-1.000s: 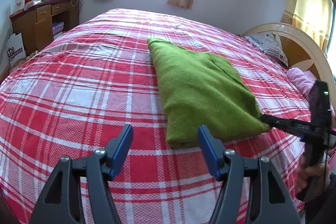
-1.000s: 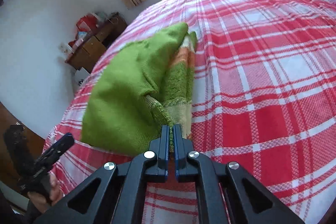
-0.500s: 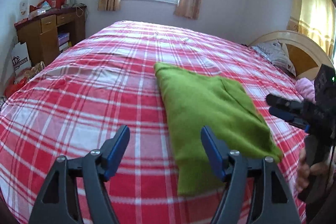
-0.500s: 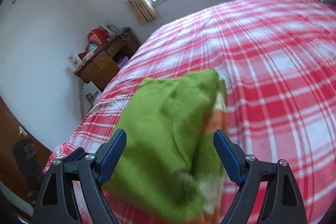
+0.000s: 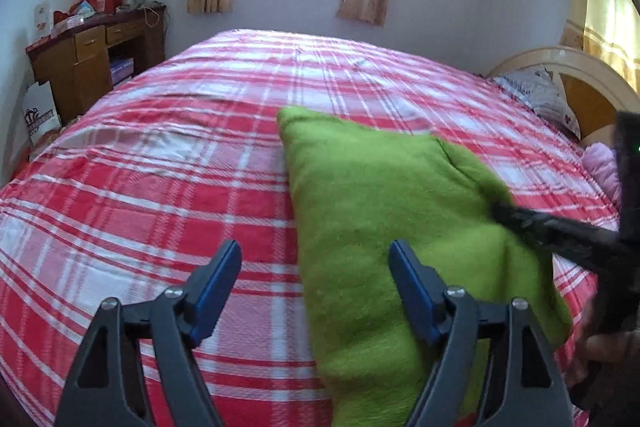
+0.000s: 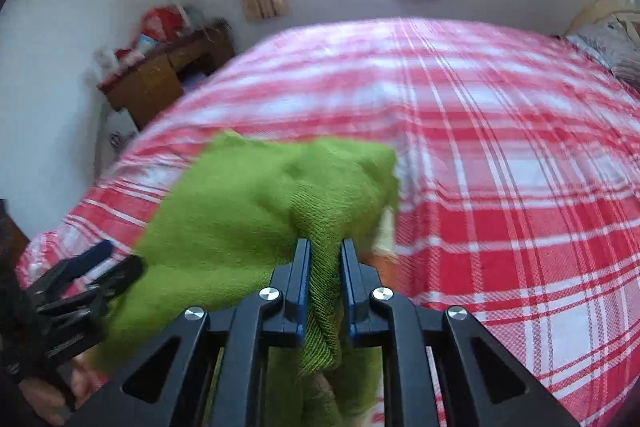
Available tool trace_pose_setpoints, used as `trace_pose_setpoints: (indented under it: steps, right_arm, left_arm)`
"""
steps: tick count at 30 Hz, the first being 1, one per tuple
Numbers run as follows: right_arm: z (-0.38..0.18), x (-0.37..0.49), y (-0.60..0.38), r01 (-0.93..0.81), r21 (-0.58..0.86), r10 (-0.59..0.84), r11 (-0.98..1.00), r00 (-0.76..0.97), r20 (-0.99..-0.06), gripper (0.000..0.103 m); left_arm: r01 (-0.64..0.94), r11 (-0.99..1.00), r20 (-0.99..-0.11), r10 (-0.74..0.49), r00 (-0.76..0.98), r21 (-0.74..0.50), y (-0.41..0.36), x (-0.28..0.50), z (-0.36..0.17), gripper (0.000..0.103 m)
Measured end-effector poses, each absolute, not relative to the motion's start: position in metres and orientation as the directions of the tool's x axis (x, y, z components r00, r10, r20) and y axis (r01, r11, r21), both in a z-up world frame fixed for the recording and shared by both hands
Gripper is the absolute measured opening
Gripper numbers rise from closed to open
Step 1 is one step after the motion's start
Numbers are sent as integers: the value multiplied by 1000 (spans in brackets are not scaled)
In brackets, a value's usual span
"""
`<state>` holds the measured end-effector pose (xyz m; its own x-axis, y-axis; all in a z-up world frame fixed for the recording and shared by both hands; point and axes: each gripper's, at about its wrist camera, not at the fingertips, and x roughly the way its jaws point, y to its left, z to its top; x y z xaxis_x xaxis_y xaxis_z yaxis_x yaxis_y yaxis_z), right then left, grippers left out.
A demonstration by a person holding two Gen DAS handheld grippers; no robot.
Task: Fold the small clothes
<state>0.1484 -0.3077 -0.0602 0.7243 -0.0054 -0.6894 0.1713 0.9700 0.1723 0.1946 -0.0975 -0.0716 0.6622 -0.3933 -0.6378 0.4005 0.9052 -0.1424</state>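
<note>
A folded green sweater (image 5: 380,195) lies on the red plaid bed (image 5: 160,187), with a striped orange and cream layer peeking out underneath (image 6: 386,231). My left gripper (image 5: 315,251) hovers over the sweater's near left edge, its jaws opening, and nothing is pinched between them. It also shows at the left of the right wrist view (image 6: 120,257). My right gripper (image 6: 325,247) is closing on a raised fold of the green sweater (image 6: 240,211), and the knit fills the gap between its blue pads. In the left wrist view the right gripper (image 5: 504,213) reaches in from the right onto the sweater.
A wooden desk (image 5: 96,55) with clutter stands by the far left wall, and a paper bag (image 5: 40,115) leans beside it. A curved headboard (image 5: 560,67), a pillow (image 5: 540,95) and a pink cloth (image 5: 600,167) are at the bed's right end. A window is at the back.
My right gripper let go of the sweater's corner, spread wide, then closed on a fold of its top layer. My left gripper moved toward the sweater and its jaws widened.
</note>
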Motion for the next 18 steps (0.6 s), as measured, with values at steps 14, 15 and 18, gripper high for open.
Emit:
trace_pose_setpoints:
  steps: [14, 15, 18]
  right_arm:
    - [-65, 104, -333, 306, 246, -66, 920, 738, -672, 67]
    - [-58, 92, -322, 309, 189, -116, 932, 749, -653, 67]
    - [-47, 70, -294, 273, 110, -152, 956, 779, -608, 67]
  left_arm:
    - [388, 921, -658, -311, 685, -32, -106, 188, -71, 93]
    - [382, 924, -657, -304, 690, -27, -105, 184, -70, 93]
    - [367, 930, -666, -292, 686, -29, -104, 180, -66, 92]
